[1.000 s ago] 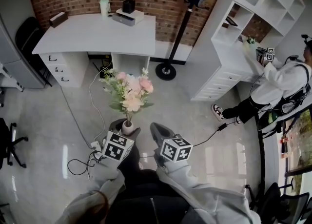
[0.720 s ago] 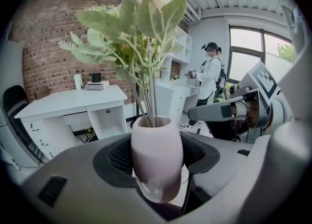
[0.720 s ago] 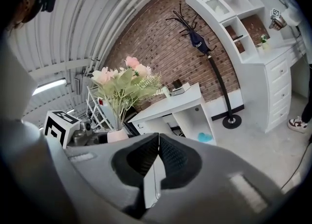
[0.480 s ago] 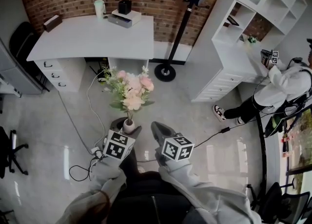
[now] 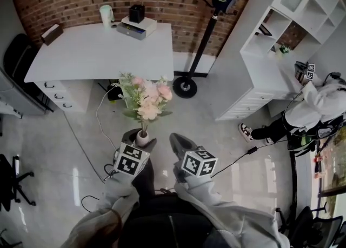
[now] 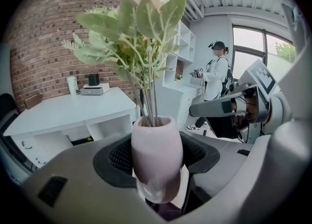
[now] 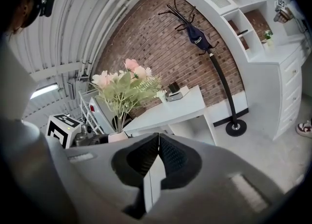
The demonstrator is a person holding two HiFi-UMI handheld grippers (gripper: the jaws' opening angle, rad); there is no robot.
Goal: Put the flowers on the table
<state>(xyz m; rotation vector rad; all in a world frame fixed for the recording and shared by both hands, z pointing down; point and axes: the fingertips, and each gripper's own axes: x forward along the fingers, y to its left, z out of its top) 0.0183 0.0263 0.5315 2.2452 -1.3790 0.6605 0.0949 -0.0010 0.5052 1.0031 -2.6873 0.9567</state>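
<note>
Low in the centre of the head view, the left tongs (image 5: 139, 143) clamp the belly of a small pink vase (image 6: 157, 154). It looks smooth, breakable and top-heavy, so the belly grip suits it. It holds pink flowers (image 5: 145, 98) on stiff stems, above the floor and short of the white counter (image 5: 97, 47). The right tongs (image 5: 177, 143) are shut together, empty.

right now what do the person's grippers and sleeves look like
The left gripper and right gripper share one build: smooth grey moulded bodies with broad jaws lined in black textured pads. Each carries a white cube printed with black square markers. The person wears loose light grey sleeves.
</note>
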